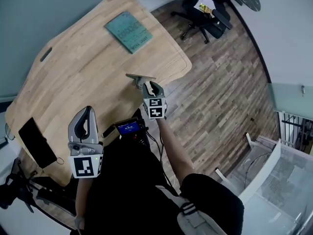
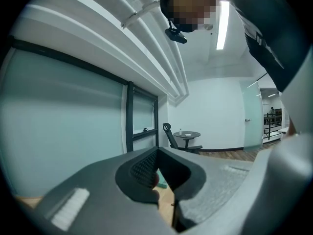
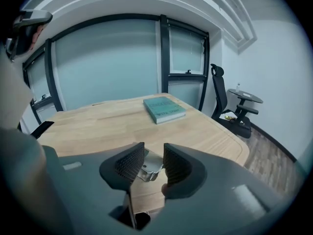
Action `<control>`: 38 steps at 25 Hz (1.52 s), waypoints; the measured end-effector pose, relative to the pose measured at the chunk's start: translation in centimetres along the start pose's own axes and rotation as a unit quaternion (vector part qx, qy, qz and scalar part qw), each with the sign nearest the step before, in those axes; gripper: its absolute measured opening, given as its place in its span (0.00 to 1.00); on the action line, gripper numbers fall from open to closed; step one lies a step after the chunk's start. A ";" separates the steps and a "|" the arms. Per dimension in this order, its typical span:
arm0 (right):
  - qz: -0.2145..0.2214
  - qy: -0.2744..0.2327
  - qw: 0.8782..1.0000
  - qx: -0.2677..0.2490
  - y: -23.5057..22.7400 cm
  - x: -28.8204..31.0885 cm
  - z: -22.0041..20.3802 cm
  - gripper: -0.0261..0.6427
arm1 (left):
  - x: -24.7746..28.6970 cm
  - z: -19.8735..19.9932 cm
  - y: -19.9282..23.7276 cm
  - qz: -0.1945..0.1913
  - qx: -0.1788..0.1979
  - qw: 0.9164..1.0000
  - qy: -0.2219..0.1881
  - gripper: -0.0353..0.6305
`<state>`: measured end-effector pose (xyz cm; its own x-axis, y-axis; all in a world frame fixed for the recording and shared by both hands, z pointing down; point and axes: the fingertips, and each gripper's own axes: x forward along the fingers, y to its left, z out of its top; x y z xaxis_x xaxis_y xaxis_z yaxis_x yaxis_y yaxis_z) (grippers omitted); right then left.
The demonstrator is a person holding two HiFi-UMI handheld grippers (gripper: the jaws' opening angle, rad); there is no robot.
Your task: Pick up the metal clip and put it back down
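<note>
The metal clip point(image 1: 140, 78) lies near the front edge of the wooden table point(image 1: 83, 72), its flat plate uppermost. My right gripper point(image 1: 152, 86) is just on the near side of it. In the right gripper view the shiny clip point(image 3: 148, 166) rests on the table point(image 3: 98, 126), low in the gap of the open right gripper point(image 3: 153, 147); I cannot tell whether the pads touch it. My left gripper point(image 1: 88, 112) is held up off the table near the person's body. Its jaws are shut with nothing in them, and in its own view the left gripper point(image 2: 156, 152) points at the room's far wall.
A teal book point(image 1: 128, 31) lies toward the table's far side, also the book point(image 3: 164, 109) ahead of the right gripper. A black flat device point(image 1: 36, 142) sits at the table's left end. A black office chair point(image 1: 203, 18) stands on the wood floor beyond the table.
</note>
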<state>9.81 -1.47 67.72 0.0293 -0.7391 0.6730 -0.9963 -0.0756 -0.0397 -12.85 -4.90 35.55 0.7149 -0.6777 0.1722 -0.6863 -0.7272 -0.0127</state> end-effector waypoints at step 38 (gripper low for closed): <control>-0.040 0.128 0.989 0.067 0.2 8.4 -7.3 0.50 | 0.1 -2.3 3.5 0.050 -0.025 0.998 0.033 0.05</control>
<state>9.30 -2.81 78.76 0.0686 -0.5347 0.8423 -0.9718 -0.2268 -0.0648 -15.48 -7.28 37.81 0.6327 -0.7371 0.2376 -0.7611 -0.6484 0.0153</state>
